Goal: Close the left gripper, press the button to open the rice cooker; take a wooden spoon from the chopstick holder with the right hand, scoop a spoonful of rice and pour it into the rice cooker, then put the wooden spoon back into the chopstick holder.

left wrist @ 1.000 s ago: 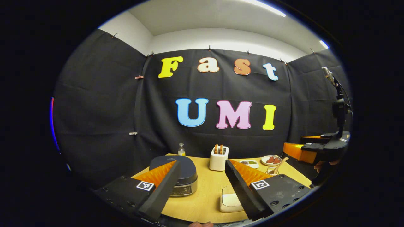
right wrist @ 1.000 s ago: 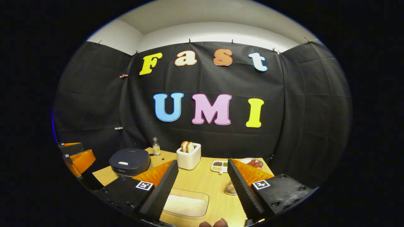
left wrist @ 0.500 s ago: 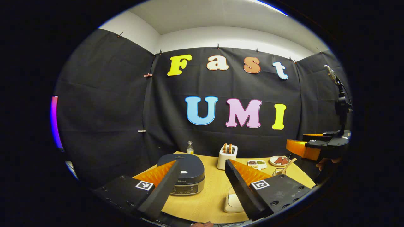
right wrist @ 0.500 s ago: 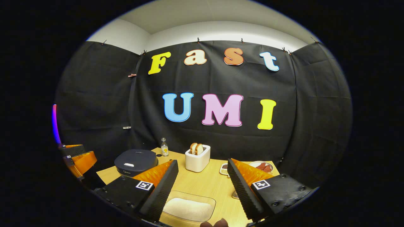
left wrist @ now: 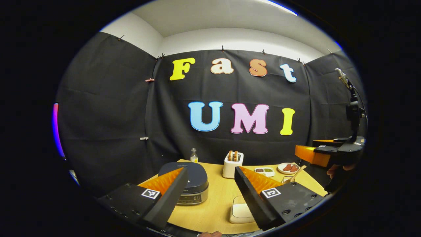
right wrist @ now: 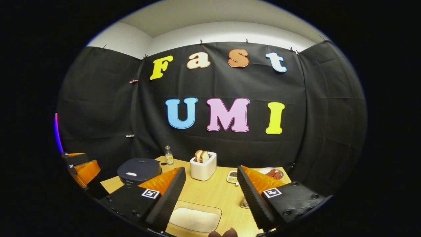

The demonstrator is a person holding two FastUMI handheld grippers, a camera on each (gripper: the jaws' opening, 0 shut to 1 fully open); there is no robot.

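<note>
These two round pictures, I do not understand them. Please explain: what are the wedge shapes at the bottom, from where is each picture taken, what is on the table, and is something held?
Each picture comes from a camera riding on a hand-held two-finger gripper. The wedges are that gripper's own fingers. The left gripper view looks along the left gripper; the right gripper view looks along the right gripper. Both are open and hold nothing. On the wooden table stand a closed rice cooker, a small bottle, a toaster with bread, a divided dish, a plate of food, and a holder with the wooden spoon. A clear tray of rice lies nearest.
</note>
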